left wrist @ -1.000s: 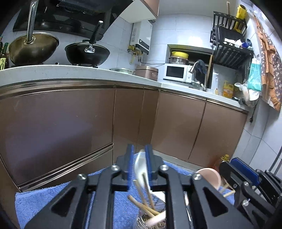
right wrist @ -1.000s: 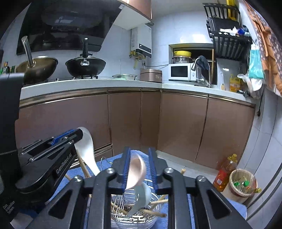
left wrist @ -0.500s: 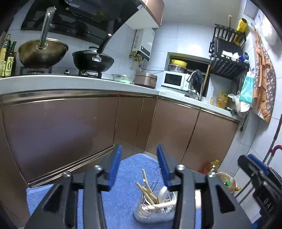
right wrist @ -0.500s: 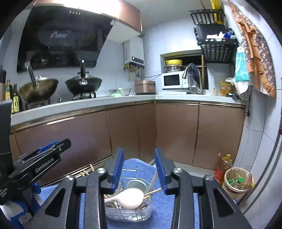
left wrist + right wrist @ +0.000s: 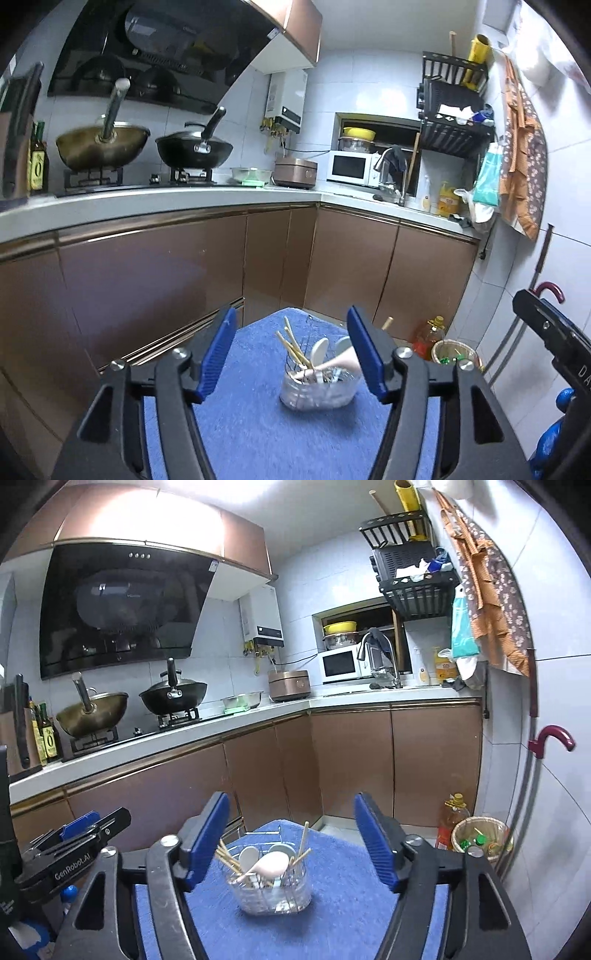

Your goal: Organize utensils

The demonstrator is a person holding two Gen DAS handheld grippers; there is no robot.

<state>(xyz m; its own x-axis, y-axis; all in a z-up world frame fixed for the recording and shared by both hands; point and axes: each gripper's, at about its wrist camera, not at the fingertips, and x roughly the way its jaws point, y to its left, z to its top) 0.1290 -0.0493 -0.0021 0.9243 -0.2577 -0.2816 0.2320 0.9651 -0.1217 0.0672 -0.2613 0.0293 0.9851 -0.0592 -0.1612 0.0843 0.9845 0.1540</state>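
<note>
Right wrist view shows my right gripper (image 5: 291,840) opening with nothing between its blue pads, like the left gripper (image 5: 291,356), and the utensil holder (image 5: 271,884) stands on the blue towel (image 5: 343,897) straight ahead below both, spoons and chopsticks upright inside.

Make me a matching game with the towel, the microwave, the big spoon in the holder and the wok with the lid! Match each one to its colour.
Things:
1. towel
2. microwave
3. big spoon
4. wok with the lid

Colours:
A. black
B. pale pink
C. blue
D. white

Pairs: 1-C, 2-D, 3-B, 4-A
</note>
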